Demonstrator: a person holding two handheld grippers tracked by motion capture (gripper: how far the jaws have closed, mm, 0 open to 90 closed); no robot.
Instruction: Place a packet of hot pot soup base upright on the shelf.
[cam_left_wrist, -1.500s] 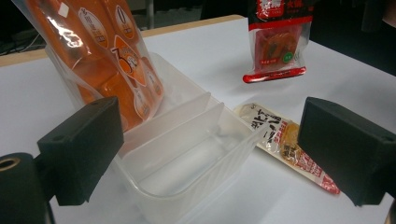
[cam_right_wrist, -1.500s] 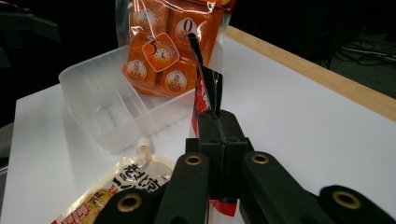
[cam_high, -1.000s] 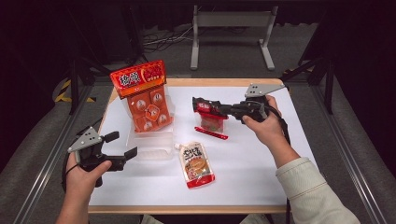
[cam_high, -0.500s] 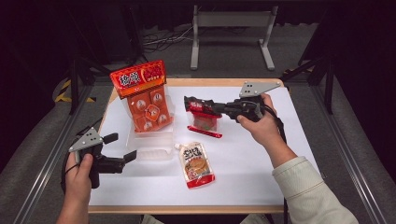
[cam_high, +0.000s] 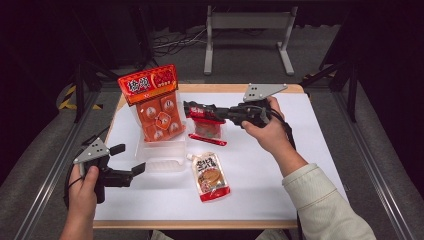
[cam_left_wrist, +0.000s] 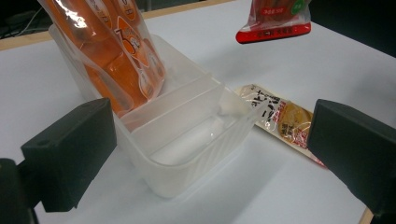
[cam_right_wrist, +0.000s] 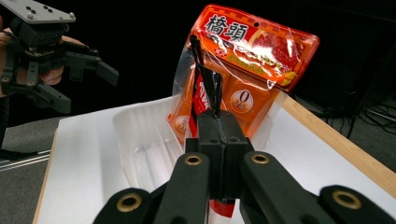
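Bright tabletop (dark, soft surroundings)

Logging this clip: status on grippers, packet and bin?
Right gripper shut on red packet, held above table. Left gripper open beside clear bin. Orange pack stands in bin; near compartment free.

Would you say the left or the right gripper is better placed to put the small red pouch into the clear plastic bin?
Right. The right gripper is shut on the small red pouch, held above the table beside the clear plastic bin. The left gripper is open and holds nothing.
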